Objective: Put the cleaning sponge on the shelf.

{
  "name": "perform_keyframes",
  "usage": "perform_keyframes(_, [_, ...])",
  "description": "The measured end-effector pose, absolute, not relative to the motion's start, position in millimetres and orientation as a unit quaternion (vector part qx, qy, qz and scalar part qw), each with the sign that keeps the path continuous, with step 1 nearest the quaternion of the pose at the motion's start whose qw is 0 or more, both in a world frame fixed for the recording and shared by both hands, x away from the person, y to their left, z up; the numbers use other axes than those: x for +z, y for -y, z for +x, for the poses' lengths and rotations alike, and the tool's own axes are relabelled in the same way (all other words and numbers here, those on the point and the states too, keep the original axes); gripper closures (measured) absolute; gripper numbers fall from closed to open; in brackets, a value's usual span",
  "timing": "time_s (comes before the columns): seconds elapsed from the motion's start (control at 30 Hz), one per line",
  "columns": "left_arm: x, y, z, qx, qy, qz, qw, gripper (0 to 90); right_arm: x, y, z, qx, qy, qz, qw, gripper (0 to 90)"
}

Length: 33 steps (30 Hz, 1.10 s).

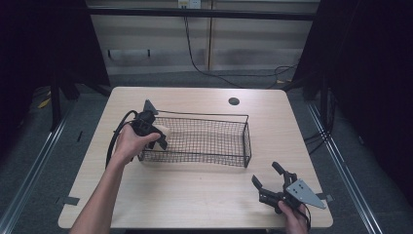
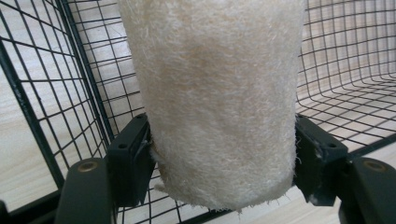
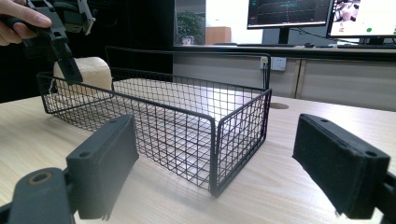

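The pale wood-grain tabletop carries everything; its near edge is cut off at the bottom of the high view. A small dark round hole sits near its far edge.

On it stands a long black wire-mesh basket, open at the top, with a wire handle loop rising at each short end. In the right tool's view the basket shows corner-on, with monitors and a wall socket blurred behind it.

At the basket's left end, the left tool reaches over the rim, gripped by the person's left hand, its black cable looping off to the left. It is clenched on a cream-coloured, fuzzy, roll-shaped piece of fabric. In the left tool's own view this roll stands between the two black jaws, which press it on both sides; its top is cut off by the frame and its lower edge hangs ragged below the pads. Whether the roll touches the basket floor cannot be told. From the right tool's view the roll shows partly behind the mesh, inside the basket's far end, with the left tool on top hiding part of it.

The right tool lies well apart, near the tabletop's front right corner, held by the right hand, which is mostly cut off. Its jaws are spread wide with nothing between them, and a grey three-cornered plate sits on top.
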<state>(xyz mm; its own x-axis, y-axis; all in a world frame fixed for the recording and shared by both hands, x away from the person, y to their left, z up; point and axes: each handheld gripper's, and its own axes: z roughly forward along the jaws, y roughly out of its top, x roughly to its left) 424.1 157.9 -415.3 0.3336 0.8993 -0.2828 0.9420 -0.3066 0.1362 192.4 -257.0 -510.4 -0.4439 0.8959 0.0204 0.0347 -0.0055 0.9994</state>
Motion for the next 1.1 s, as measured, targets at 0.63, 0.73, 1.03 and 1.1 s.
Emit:
perform_keyframes(0.63, [-426, -149, 425, -0.059, -0.579, 0.807, 0.102, 31.3, -510, 257, 192, 0.596, -0.605, 0.384, 0.362, 13.1])
perform_keyframes(0.73, [-427, -148, 425, -0.057, -0.581, 0.806, 0.101, 31.2, -510, 257, 192, 0.597, -0.605, 0.384, 0.361, 13.1])
perform_keyframes(1.03, [-434, -141, 424, -0.05, -0.569, 0.817, 0.081, 30.9, -510, 257, 192, 0.596, -0.605, 0.383, 0.361, 13.1])
perform_keyframes(1.1, [-435, -140, 424, -0.05, -0.572, 0.815, 0.08, 30.9, -510, 257, 192, 0.596, -0.606, 0.383, 0.361, 13.1])
